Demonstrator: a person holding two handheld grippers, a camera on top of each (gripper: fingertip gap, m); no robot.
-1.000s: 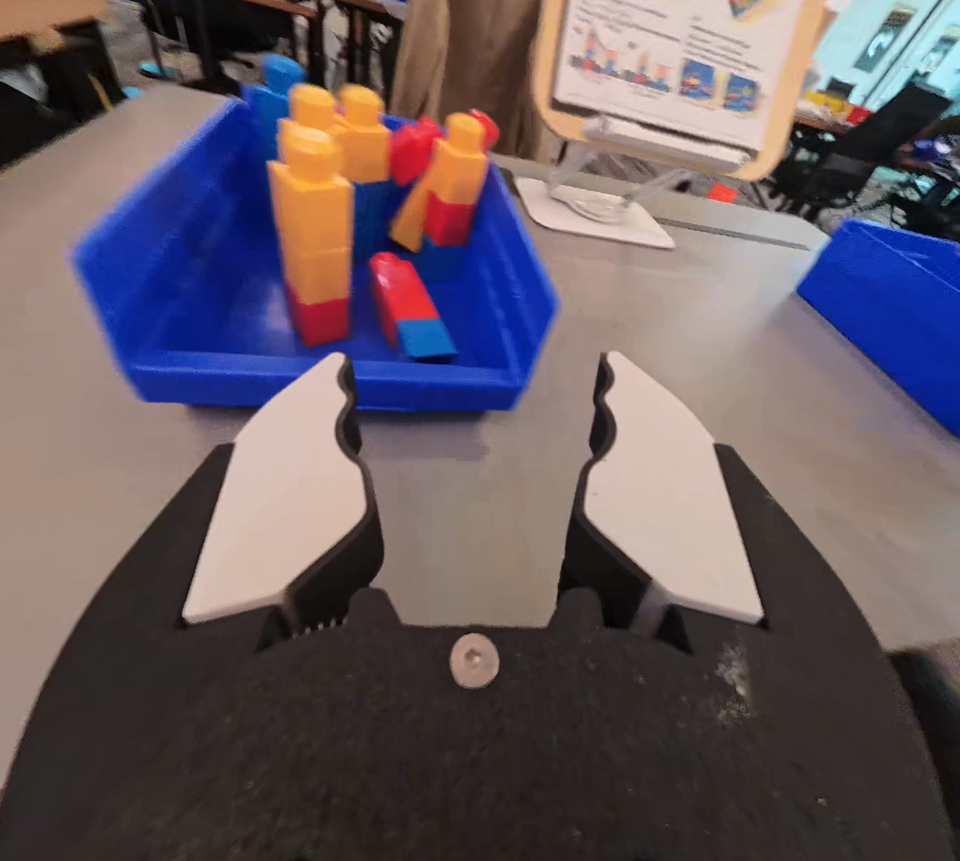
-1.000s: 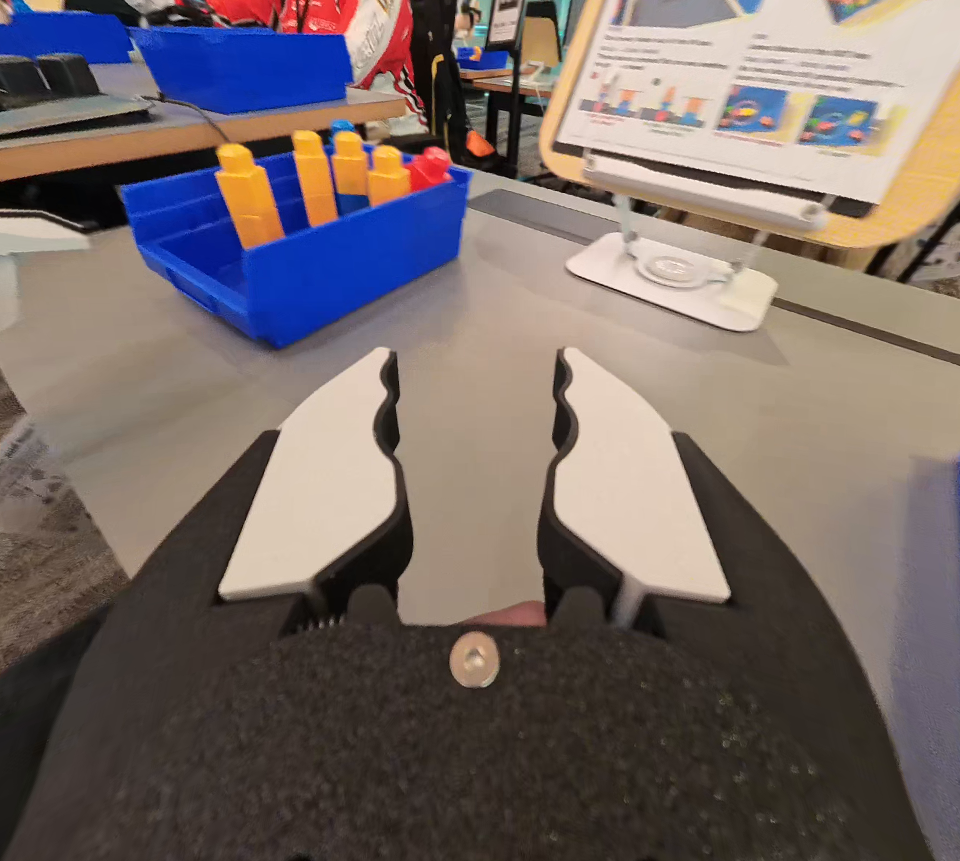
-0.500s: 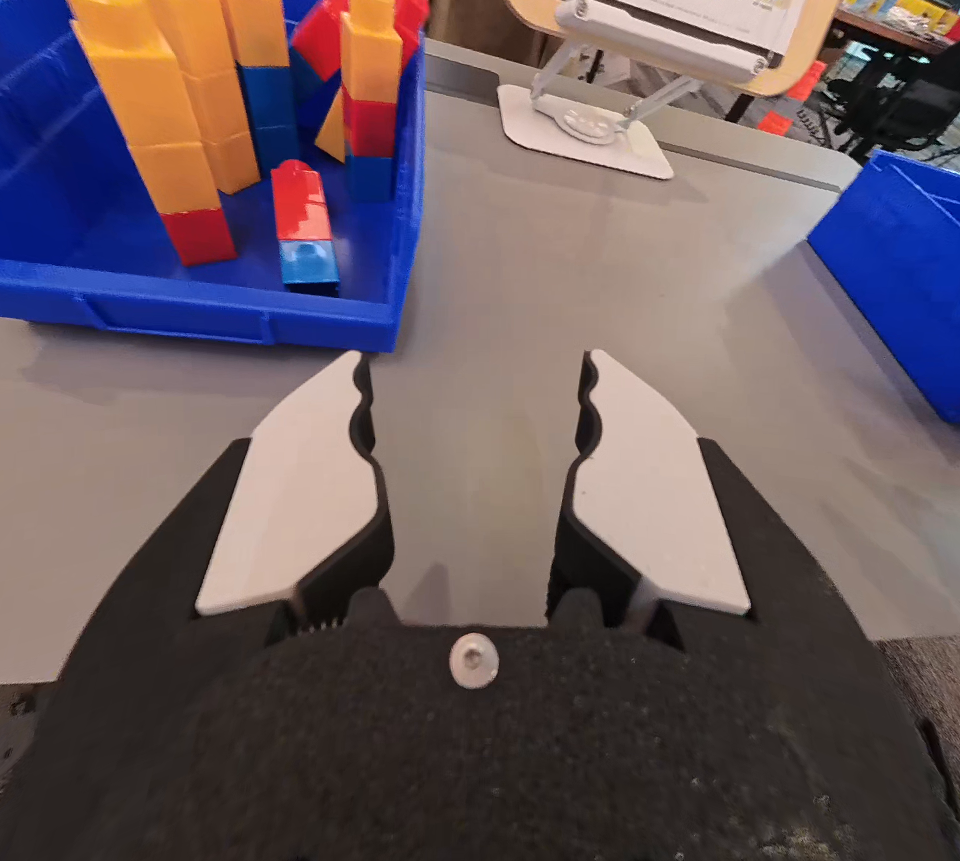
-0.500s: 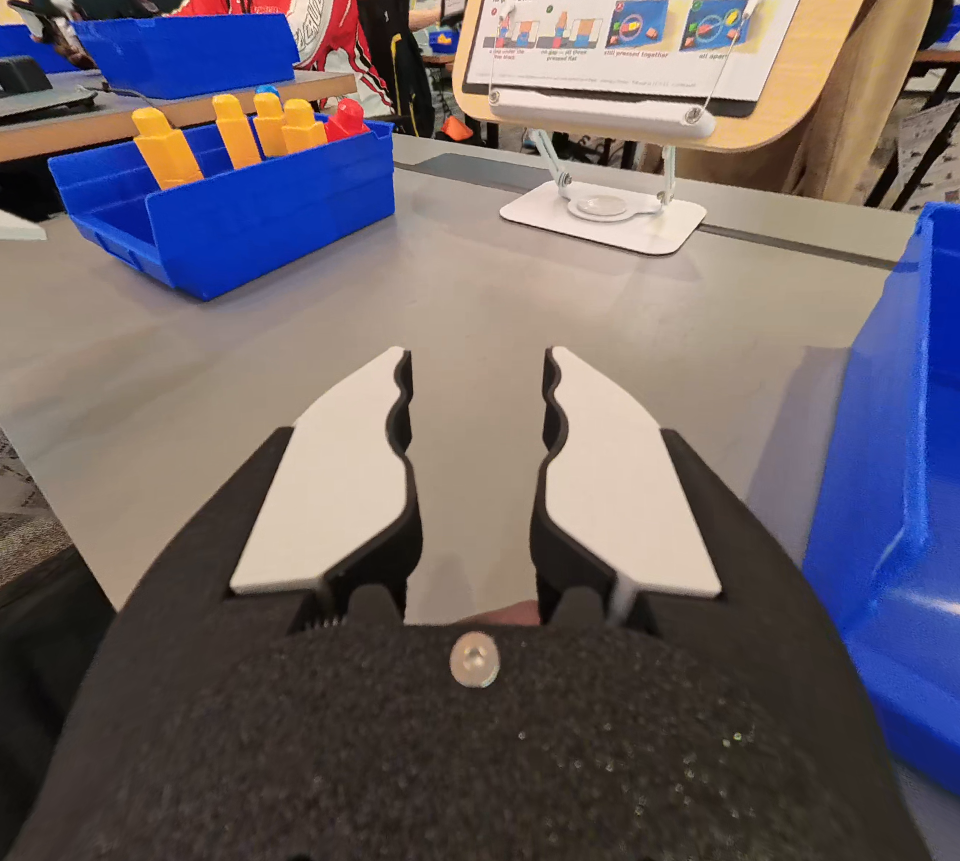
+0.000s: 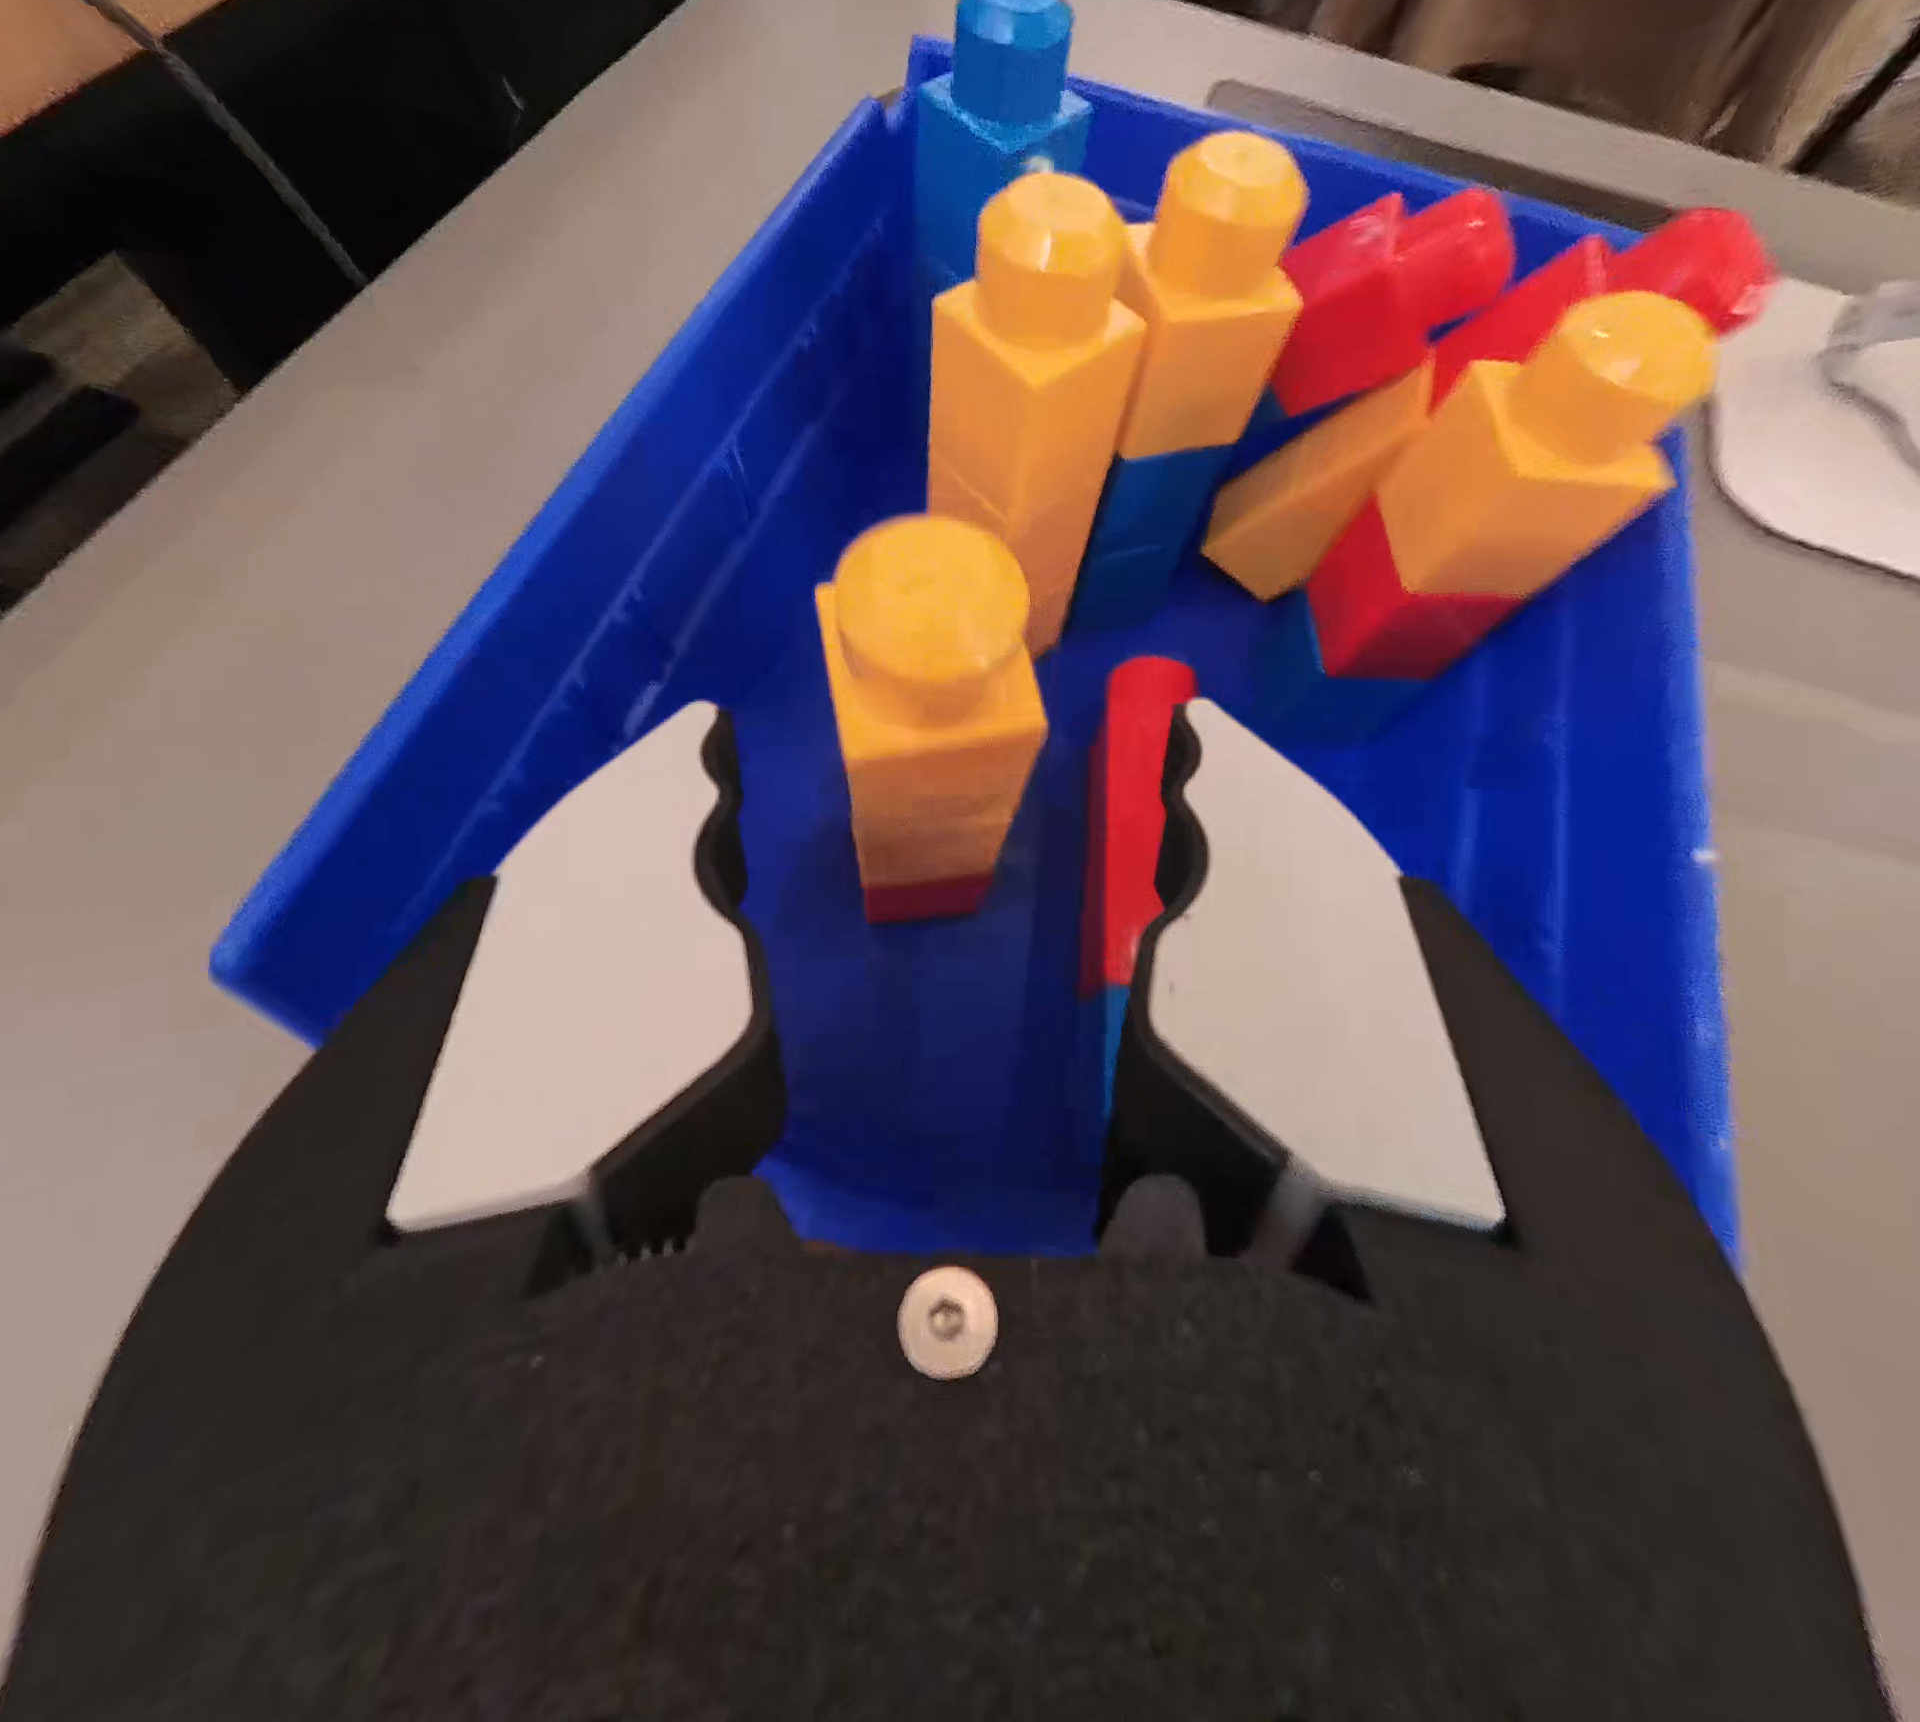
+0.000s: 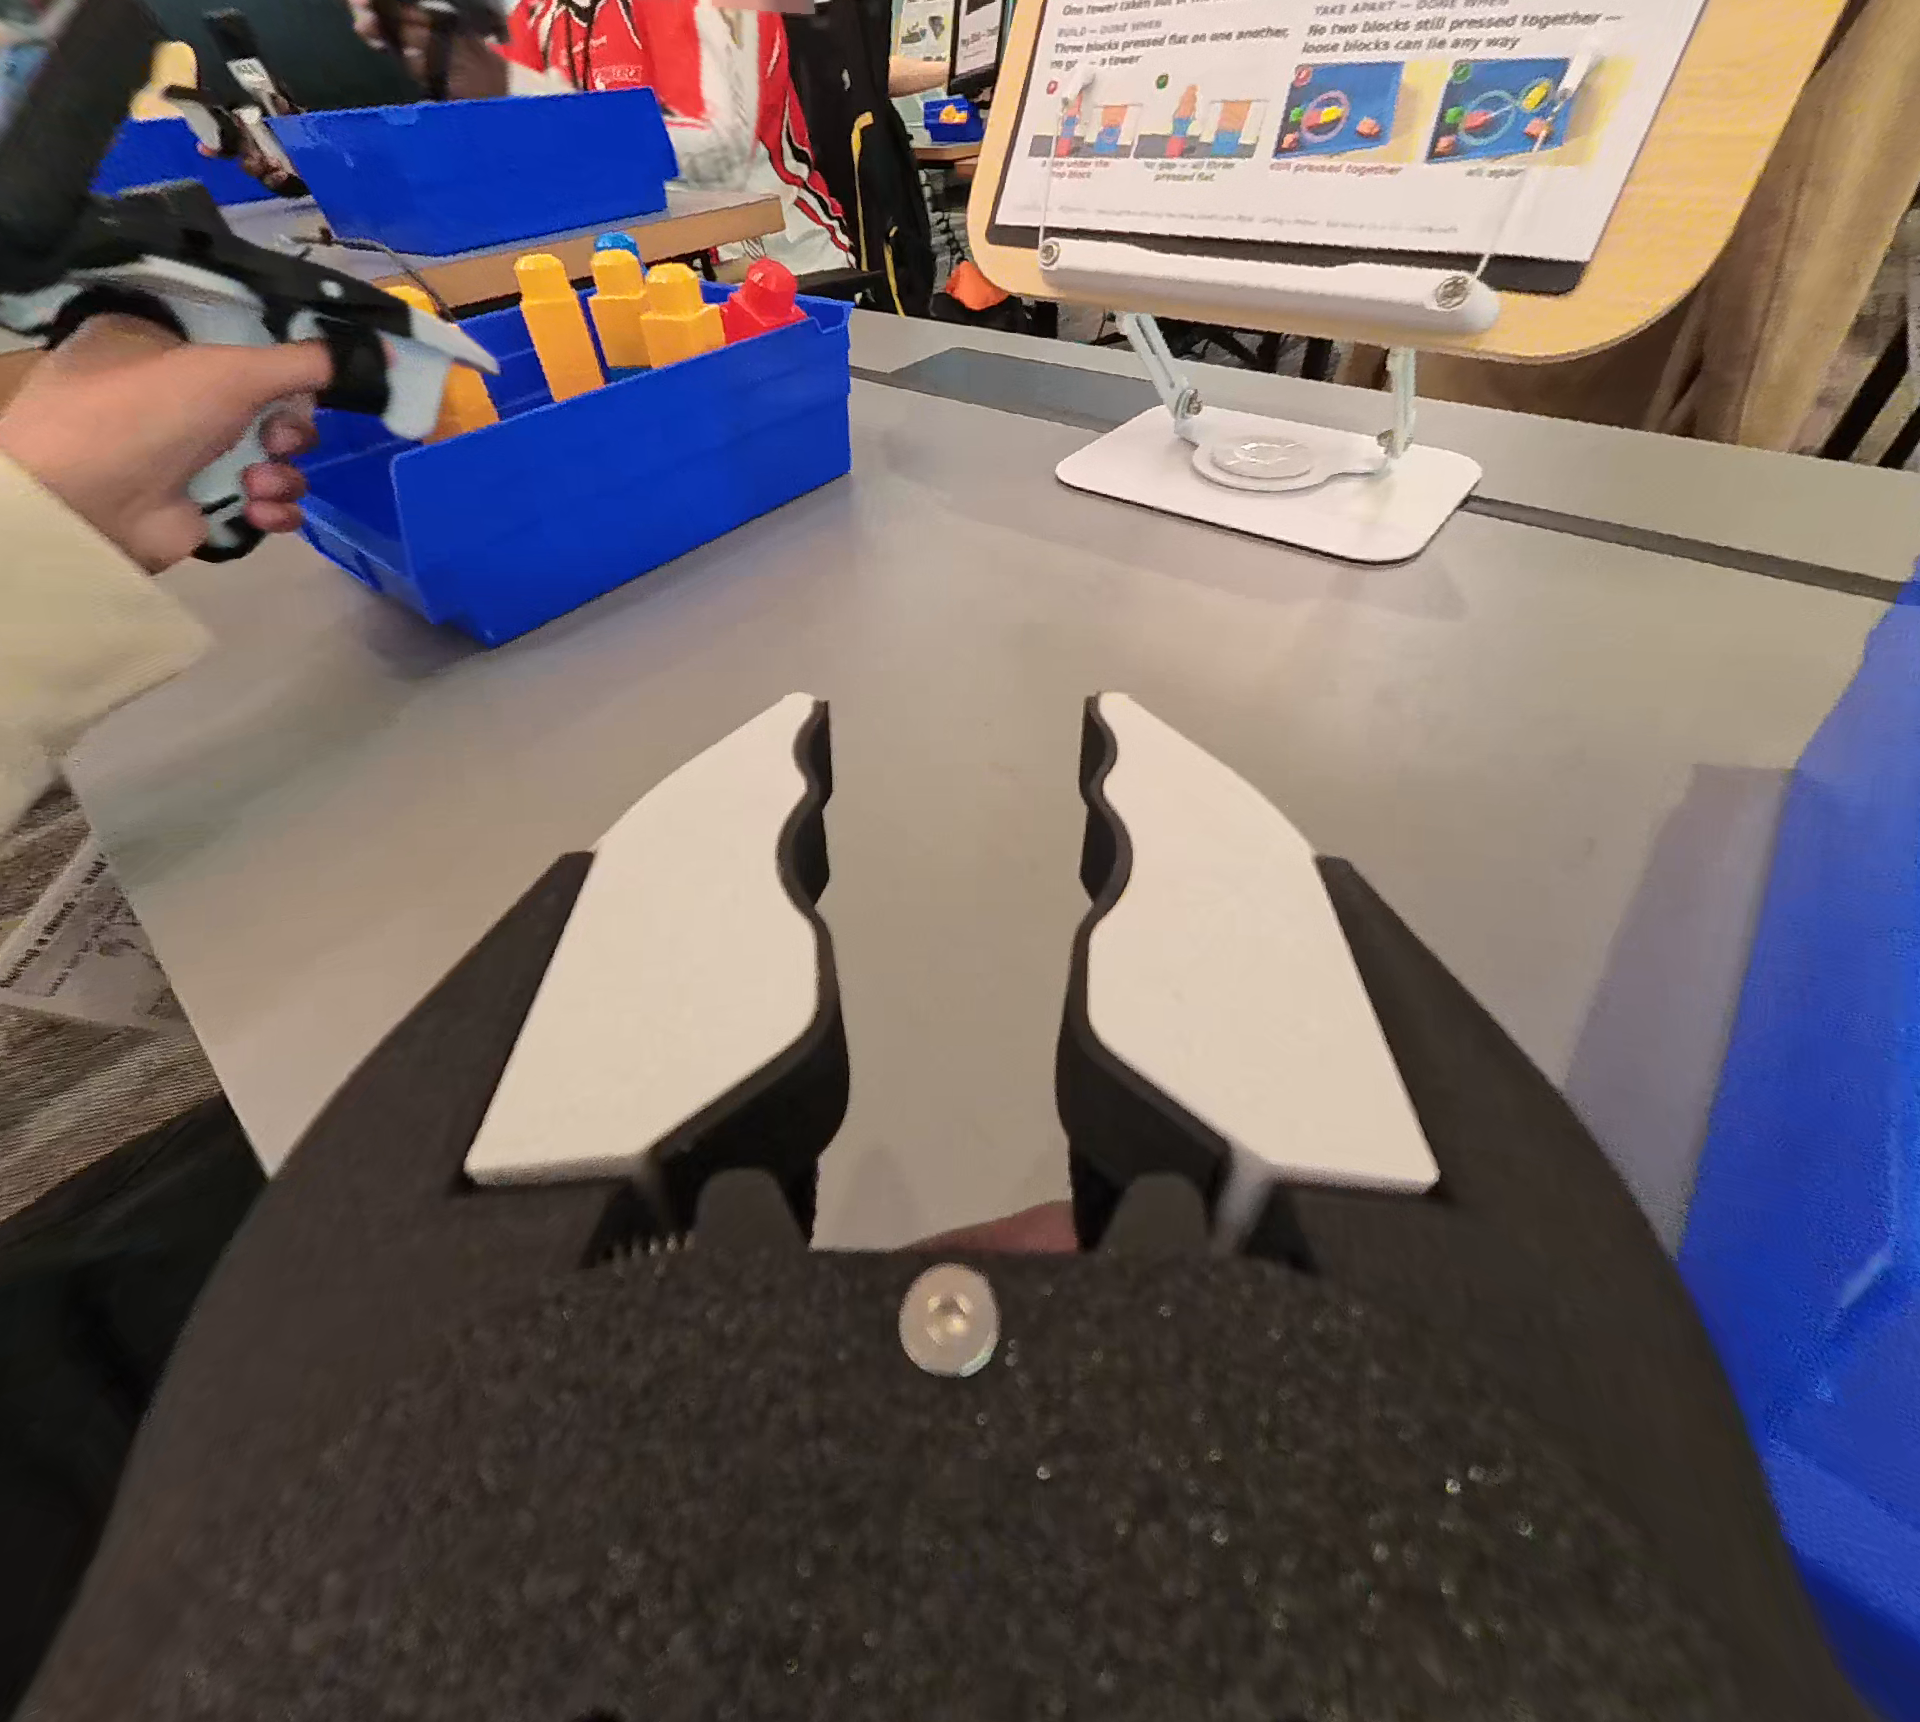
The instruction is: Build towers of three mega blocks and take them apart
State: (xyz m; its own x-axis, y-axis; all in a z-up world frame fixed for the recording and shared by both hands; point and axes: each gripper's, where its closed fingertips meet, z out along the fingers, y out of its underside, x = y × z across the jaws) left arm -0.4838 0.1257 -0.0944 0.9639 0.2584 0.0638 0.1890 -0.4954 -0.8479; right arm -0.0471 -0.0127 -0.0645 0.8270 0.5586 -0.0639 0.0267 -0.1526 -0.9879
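The grey tabletop (image 6: 1039, 633) carries a blue bin (image 5: 644, 592) that holds the block towers. Most stand upright, long axis vertical: a yellow tower on a red base (image 5: 935, 737) nearest the camera, two more yellow-topped towers (image 5: 1039, 384) behind it, and a blue one (image 5: 1003, 93) at the far corner. Two towers (image 5: 1507, 467) lean to the right against the bin's wall. A red-and-blue tower (image 5: 1127, 820) lies flat on the bin floor, its long axis pointing away from the camera.

The left tongs (image 5: 951, 716) hang wide open over the bin, straddling the nearest yellow tower without pressing it. The right tongs (image 6: 956, 706) hover partly open over bare tabletop, gripping nothing.
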